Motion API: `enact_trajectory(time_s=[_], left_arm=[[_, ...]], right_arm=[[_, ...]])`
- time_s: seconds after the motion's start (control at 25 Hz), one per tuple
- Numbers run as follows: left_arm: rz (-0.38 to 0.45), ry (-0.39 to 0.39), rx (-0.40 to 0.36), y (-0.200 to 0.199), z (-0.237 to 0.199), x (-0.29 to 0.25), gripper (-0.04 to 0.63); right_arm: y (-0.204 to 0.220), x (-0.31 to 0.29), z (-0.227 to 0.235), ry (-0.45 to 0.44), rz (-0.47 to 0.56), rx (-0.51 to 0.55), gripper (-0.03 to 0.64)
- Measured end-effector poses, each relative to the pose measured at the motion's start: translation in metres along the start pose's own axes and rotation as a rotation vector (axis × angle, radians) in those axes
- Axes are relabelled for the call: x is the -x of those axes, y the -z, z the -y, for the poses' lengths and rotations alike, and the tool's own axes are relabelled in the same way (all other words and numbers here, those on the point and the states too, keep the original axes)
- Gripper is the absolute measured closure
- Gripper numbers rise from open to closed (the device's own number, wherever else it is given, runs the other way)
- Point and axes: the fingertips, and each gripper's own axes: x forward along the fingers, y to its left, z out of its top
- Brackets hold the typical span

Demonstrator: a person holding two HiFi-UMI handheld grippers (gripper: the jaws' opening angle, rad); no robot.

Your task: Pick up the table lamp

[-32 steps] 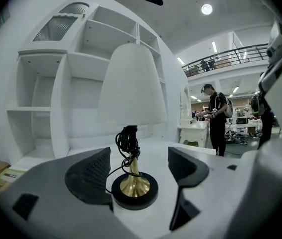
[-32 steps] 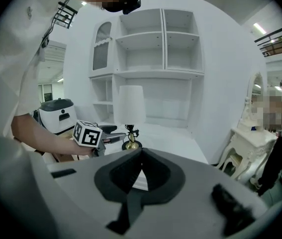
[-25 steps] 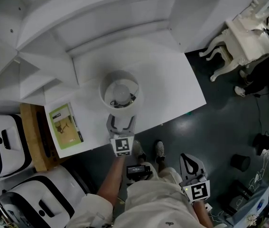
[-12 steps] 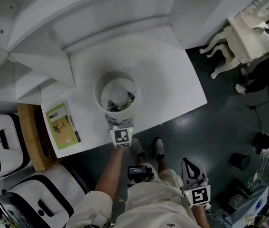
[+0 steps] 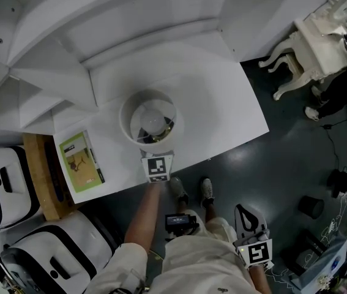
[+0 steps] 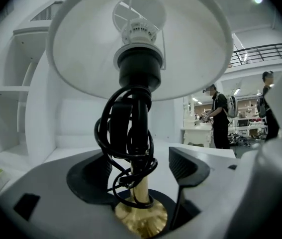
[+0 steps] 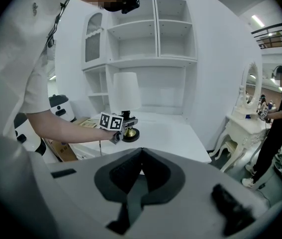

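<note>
Head view: a green booklet lies on the white worktop, left of the table lamp, which stands near the front edge. The left gripper reaches in beneath it. The right gripper hangs low by the person's hip, well apart.

Left gripper view: the jaws stand spread either side of the lamp's brass stem, which is wound with black cord, and they seem not to touch it.

Right gripper view: the jaws are pressed together on nothing.

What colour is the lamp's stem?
Shiny gold. The stem has a black cord wound round it. The left gripper view shows it best.
</note>
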Motion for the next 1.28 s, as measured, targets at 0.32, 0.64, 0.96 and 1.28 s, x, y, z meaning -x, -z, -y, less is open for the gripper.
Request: enact_trajectory(time_s=[0.32,0.64,0.96,1.28], left_arm=[[0.014,-0.025,-0.005,-0.004,-0.011,-0.005,0.364],[0.009,0.002,0.042,-0.004,-0.01,-0.009,0.42],[-0.006,-0.006,0.069,0.0,-0.014,-0.009,0.448],[-0.025,0.015,0.078,-0.002,-0.008,-0.005,0.453]], right_arm=[[0.002,0.001,-0.002,0.004,-0.012,-0.003,0.604],[0.004,0.001,-0.004,0.005,-0.014,-0.006,0.604],[0.003,0.002,-0.006,0.01,-0.009,-0.003,0.604],[0.004,0.005,-0.003,0.018,-0.016,0.007,0.604]])
